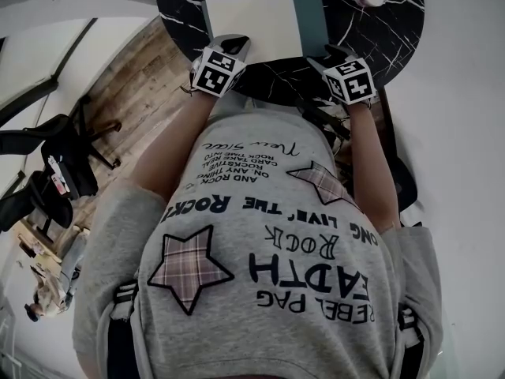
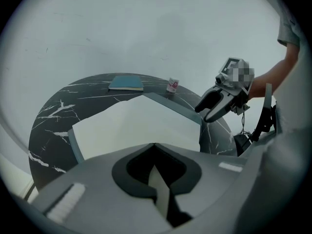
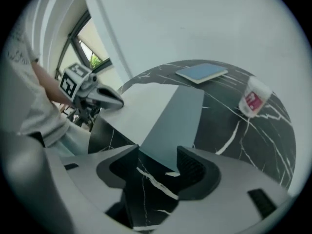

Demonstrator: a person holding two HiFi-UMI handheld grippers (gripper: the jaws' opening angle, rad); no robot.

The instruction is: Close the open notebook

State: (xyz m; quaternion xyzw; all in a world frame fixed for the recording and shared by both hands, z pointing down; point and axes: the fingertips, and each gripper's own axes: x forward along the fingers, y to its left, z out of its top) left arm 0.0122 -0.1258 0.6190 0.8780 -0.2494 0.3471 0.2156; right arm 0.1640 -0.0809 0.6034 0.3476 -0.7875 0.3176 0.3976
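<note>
1. Looking down in the head view, finds the notebook (image 1: 260,22) open on the dark table (image 1: 379,46) at top centre, left gripper (image 1: 233,50) at its lower-left corner, right gripper (image 1: 331,55) at lower right.
2. Left gripper view: shows jaws together at bottom centre, pinching a pale strip of page.
3. Right gripper view: shows jaws apart, straddling the notebook's teal near corner (image 3: 165,145).

The grey sweatshirt (image 1: 260,259) carries dark print, upside down in the head view: "LONG LIVE THE ROCK" in an arc, what looks like "EARTH ROCK", "REBEL PAG", and smaller lines including "AND ROCK" and "ON. ANY TIME". The pink label on the small bottle (image 3: 253,100) is too blurred to read.
</note>
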